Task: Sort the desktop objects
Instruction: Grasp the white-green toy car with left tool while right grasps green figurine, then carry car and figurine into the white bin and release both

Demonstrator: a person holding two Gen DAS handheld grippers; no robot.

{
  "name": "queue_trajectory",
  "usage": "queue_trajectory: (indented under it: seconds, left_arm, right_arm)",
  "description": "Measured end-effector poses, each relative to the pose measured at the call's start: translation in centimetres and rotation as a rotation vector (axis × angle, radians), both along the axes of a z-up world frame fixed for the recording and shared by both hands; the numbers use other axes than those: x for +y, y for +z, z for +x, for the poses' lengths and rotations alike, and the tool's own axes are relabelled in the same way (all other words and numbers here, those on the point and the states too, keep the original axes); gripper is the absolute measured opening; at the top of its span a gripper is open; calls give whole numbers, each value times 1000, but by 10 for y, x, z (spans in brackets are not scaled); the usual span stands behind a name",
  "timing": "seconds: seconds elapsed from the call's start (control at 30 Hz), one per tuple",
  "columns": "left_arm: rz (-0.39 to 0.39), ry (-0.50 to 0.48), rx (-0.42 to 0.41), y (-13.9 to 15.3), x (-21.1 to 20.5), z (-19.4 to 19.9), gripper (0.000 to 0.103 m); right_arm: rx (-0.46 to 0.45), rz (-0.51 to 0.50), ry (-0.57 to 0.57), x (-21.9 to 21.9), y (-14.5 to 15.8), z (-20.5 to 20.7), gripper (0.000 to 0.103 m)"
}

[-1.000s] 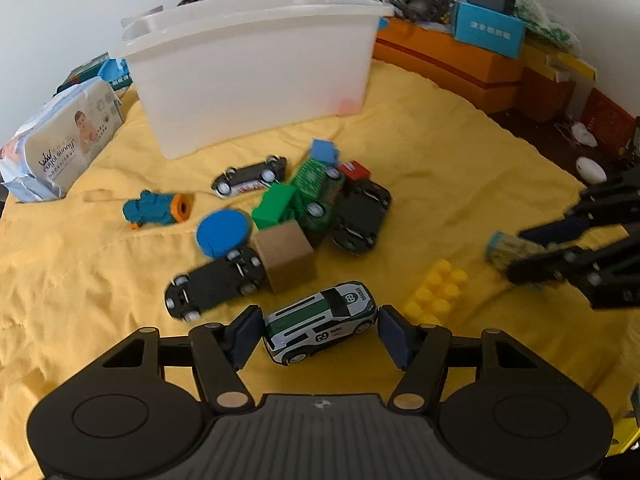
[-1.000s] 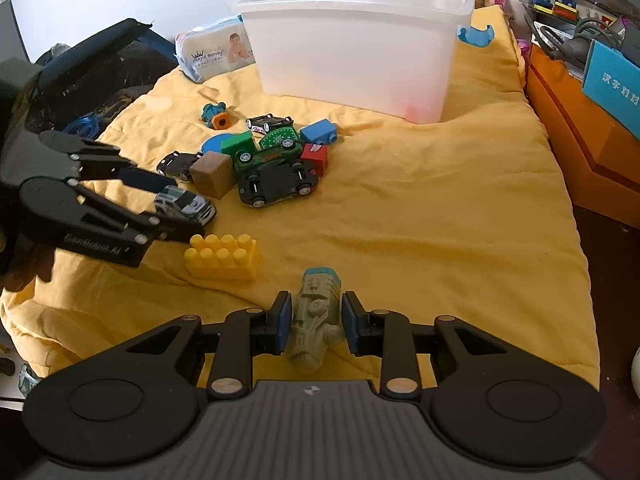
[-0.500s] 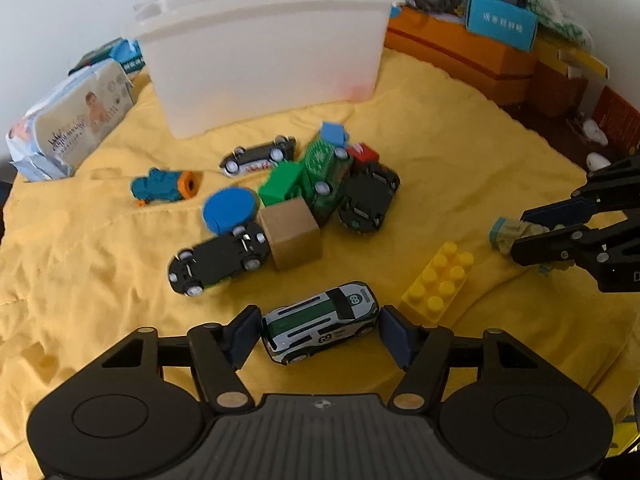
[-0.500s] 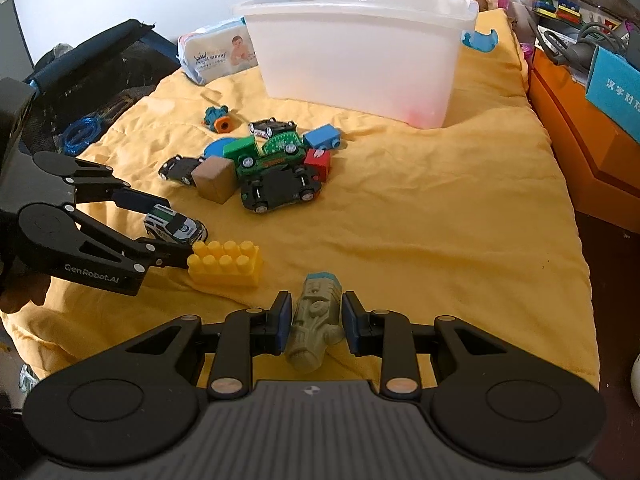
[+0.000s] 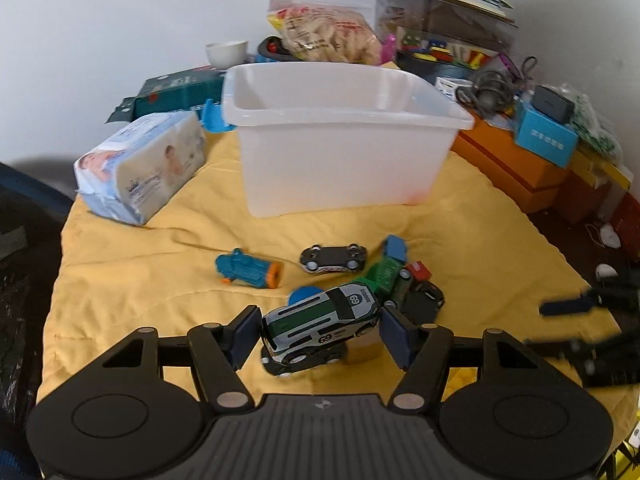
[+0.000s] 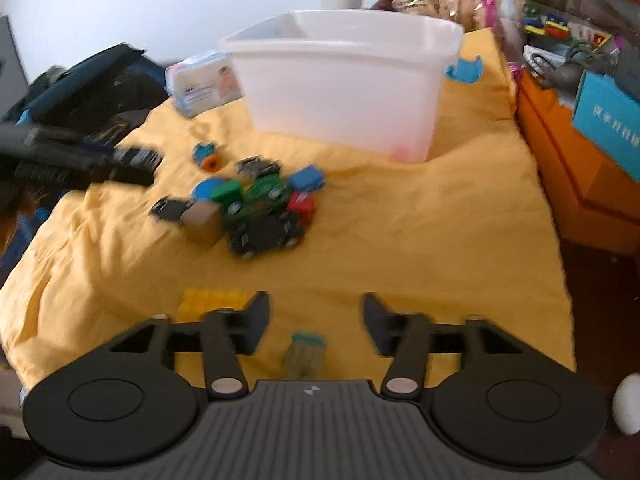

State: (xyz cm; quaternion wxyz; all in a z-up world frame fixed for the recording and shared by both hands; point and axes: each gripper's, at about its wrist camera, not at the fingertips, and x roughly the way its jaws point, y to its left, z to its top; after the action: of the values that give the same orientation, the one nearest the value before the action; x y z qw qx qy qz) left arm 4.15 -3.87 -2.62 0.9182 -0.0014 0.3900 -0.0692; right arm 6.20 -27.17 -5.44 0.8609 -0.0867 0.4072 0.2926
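My left gripper [image 5: 320,336] is shut on a white and green toy car [image 5: 320,322] and holds it up above the yellow cloth [image 5: 160,280], in front of the white plastic bin [image 5: 340,152]. The jaws of my right gripper [image 6: 316,322] are opening. A grey-green figure with a teal top [image 6: 306,354] lies on the cloth between them, and neither pad touches it. The left gripper [image 6: 120,164] shows blurred at the left of the right wrist view.
A pile of toy cars and blocks [image 6: 260,208] sits mid-cloth, with a yellow brick [image 6: 212,300] nearer me. A blue and orange toy [image 5: 248,268] and a black car [image 5: 334,258] lie apart. A wipes pack [image 5: 140,168] sits left of the bin, orange boxes [image 5: 508,168] to its right.
My left gripper has risen with the toy car off the cloth. My right gripper's jaws have spread apart and let go of the grey-green figure.
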Motion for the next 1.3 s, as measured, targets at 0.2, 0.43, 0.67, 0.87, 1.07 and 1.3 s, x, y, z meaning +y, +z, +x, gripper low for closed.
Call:
queue_trajectory:
  seconds: [0.2, 0.43, 0.67, 0.87, 1.07, 1.3]
  left_arm:
    - [-4, -1, 20, -5, -1, -10, 68]
    - [-14, -16, 8, 2, -6, -11, 68]
    - [-49, 20, -45, 23, -2, 5, 68]
    - [-49, 20, -35, 19, -2, 0, 68]
    - [-34, 18, -6, 9, 1, -7, 68]
    - [-34, 5, -10, 10, -4, -7, 68]
  right_arm:
    - [66, -84, -7, 5, -31, -13, 48]
    - [-3, -9, -36, 0, -9, -9, 41]
    - [-25, 17, -50, 4, 11, 10, 41]
    - [52, -87, -36, 4, -19, -4, 64]
    - [80, -83, -41, -6, -26, -13, 42]
    - [87, -45, -55, -3, -23, -3, 38]
